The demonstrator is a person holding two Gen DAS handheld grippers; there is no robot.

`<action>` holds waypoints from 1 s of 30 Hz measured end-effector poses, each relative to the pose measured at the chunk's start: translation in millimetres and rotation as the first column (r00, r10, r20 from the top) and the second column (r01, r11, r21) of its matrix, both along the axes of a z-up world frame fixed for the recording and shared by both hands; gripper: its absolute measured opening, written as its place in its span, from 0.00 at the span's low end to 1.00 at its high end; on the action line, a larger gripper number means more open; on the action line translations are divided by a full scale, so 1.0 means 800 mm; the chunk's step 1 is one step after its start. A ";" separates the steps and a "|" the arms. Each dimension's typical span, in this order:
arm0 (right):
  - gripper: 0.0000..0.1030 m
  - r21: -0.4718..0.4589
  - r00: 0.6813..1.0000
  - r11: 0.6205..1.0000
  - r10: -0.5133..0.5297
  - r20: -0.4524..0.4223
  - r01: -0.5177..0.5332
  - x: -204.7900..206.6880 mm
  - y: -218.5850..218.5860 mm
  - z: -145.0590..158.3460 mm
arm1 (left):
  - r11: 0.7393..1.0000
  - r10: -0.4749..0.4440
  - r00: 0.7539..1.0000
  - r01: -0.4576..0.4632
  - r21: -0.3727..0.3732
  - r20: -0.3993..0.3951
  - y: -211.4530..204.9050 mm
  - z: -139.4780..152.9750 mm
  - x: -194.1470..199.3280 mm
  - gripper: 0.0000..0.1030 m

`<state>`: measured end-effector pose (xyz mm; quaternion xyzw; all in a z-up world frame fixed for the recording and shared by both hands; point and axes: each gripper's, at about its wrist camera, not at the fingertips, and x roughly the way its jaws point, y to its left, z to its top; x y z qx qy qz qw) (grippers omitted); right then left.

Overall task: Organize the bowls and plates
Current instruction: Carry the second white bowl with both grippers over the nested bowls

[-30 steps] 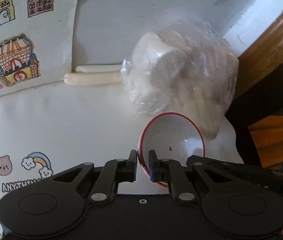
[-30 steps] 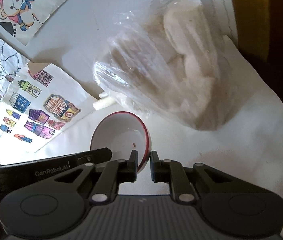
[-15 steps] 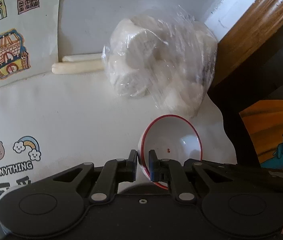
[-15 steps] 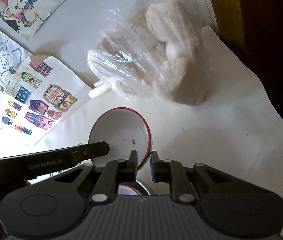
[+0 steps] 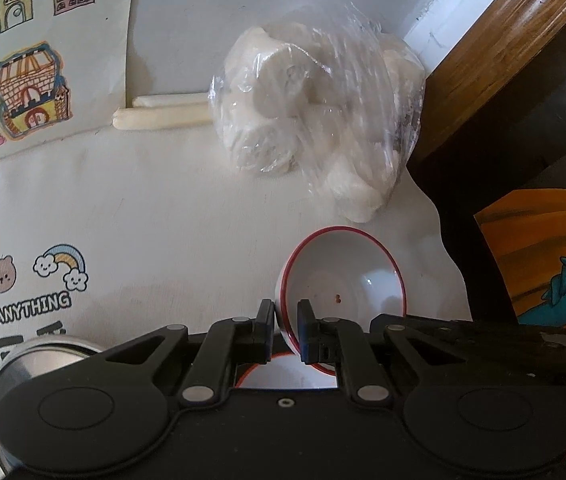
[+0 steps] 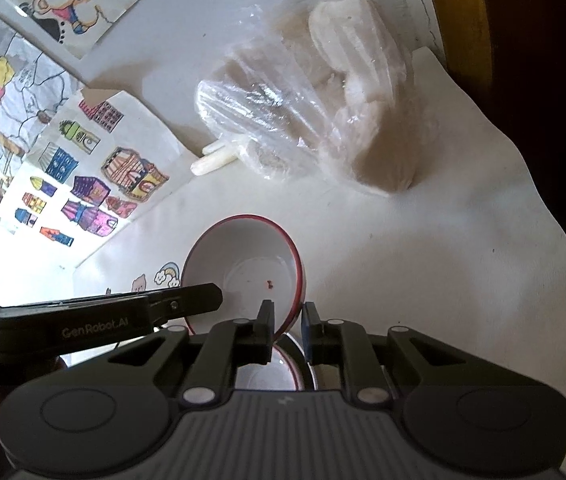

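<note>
White tabletop [image 5: 171, 216], bowl [image 5: 343, 280] rim seemingly between fingers [image 5: 265, 322]

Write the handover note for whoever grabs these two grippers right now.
Left gripper: jaws shut on the left rim of the red-rimmed bowl.
Right gripper: jaws shut on the same bowl's right rim.
The bowl is held tilted above the white tablecloth, near the plastic bag of white lumps.
Below the grippers: a second red-rimmed bowl that seems to sit inside a metal bowl; another metal bowl lies to the left.
Done: bowl gripped from both sides.
Left: probably lower it into the bowl below and release both.
</note>
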<state>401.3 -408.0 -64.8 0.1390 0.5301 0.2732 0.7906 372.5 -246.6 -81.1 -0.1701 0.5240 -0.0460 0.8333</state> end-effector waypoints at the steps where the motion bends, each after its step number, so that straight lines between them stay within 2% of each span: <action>1: 0.16 -0.001 1.000 1.000 0.006 -0.001 -0.006 -0.001 0.000 0.000 | 1.000 0.001 1.000 -0.001 0.000 -0.003 0.000 0.000 -0.002 0.12; 12: 0.16 -0.026 0.997 0.997 0.074 -0.007 -0.074 -0.023 -0.003 0.001 | 1.000 -0.012 0.999 0.011 -0.013 -0.045 -0.006 -0.007 -0.032 0.13; 30: 0.19 -0.057 0.989 0.988 0.144 -0.038 -0.146 -0.029 0.010 -0.004 | 1.000 -0.020 0.994 0.019 -0.008 -0.111 -0.004 -0.021 -0.038 0.14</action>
